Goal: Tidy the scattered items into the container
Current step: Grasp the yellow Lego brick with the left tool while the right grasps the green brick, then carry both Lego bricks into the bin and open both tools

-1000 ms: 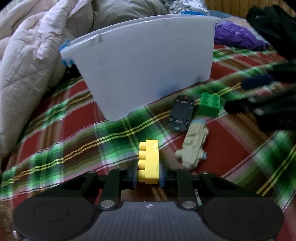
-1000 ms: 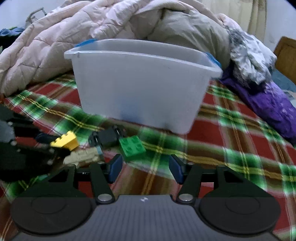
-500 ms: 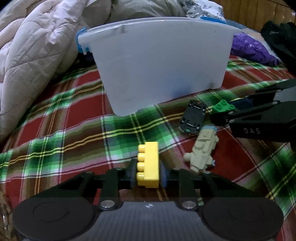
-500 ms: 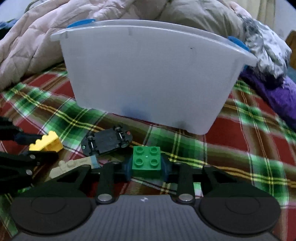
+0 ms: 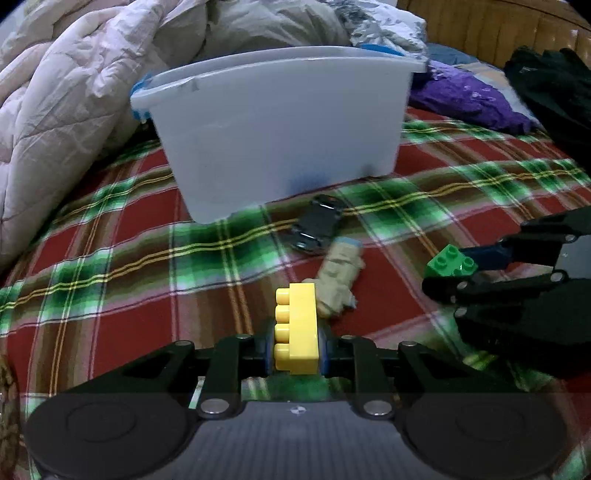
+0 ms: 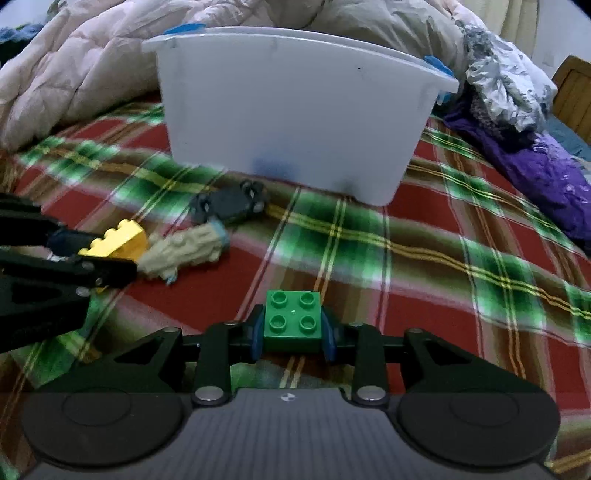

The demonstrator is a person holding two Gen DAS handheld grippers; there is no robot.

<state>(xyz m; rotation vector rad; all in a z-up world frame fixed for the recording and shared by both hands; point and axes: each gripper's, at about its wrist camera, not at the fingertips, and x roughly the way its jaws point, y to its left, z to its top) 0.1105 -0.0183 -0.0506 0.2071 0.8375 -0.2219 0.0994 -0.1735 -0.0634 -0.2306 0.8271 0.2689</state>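
Observation:
My left gripper (image 5: 296, 350) is shut on a yellow brick (image 5: 297, 328) and holds it above the plaid blanket. My right gripper (image 6: 291, 338) is shut on a green brick (image 6: 292, 319), also lifted off the blanket. The white plastic tub (image 5: 273, 129) stands ahead of both grippers; it also shows in the right wrist view (image 6: 295, 110). A black toy car (image 5: 317, 229) lies upside down in front of the tub, and a beige toy figure (image 5: 338, 273) lies beside it. In the right wrist view the car (image 6: 231, 203) and the figure (image 6: 184, 253) lie to the left, next to the left gripper (image 6: 107, 254).
A pale quilt (image 5: 55, 92) is heaped at the left and behind the tub. Purple cloth (image 5: 469, 92) and dark clothing (image 5: 554, 81) lie at the right. A wooden headboard (image 5: 480, 22) stands at the back. The plaid blanket (image 6: 443, 258) covers the bed.
My right gripper closed on the green brick and lifted it back from the car. Both grippers pulled back and rose from the blanket; the left one still holds the yellow brick.

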